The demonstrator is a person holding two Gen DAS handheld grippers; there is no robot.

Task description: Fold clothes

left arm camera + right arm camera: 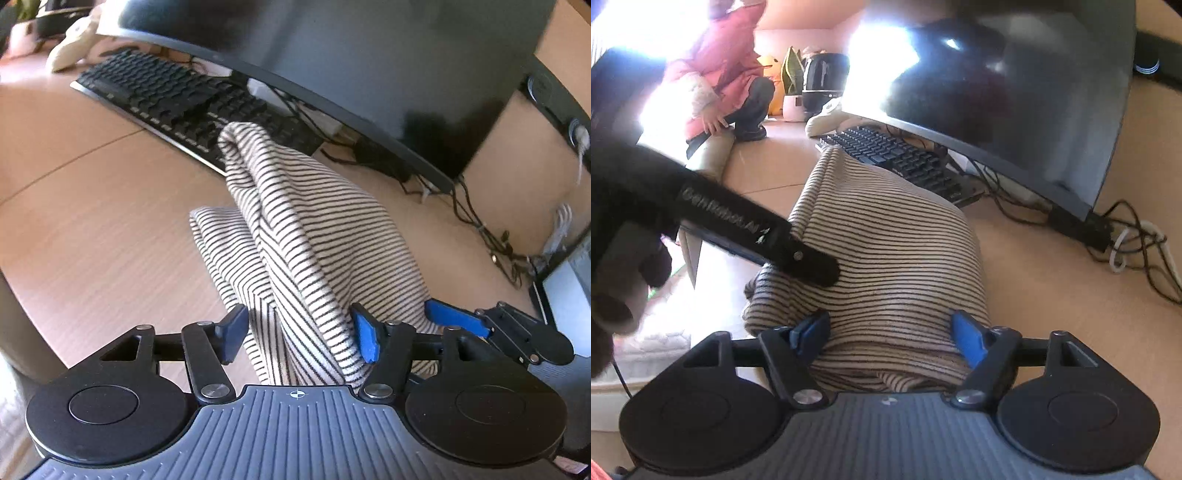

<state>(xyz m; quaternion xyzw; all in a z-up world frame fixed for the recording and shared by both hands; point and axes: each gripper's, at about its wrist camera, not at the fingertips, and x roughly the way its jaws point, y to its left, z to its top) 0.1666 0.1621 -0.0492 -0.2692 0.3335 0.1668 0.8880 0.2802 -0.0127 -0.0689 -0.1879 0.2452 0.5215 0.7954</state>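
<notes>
A cream garment with thin black stripes (295, 221) lies bunched on the wooden desk (92, 221), its far end reaching the keyboard. My left gripper (299, 332) has its blue-padded jaws apart with a thick fold of the garment between them. In the right wrist view the same striped garment (894, 251) fills the gap of my right gripper (890, 336), whose jaws also stand apart around the bundle. The right gripper's finger (454, 319) shows at the right of the left wrist view; the left gripper's body (757, 232) crosses the right wrist view.
A black keyboard (177, 99) and a large dark monitor (369, 55) stand behind the garment. Cables (480, 225) trail at the right. A plush toy (74, 44) lies at the far left. A person in pink (720, 74) crouches in the background.
</notes>
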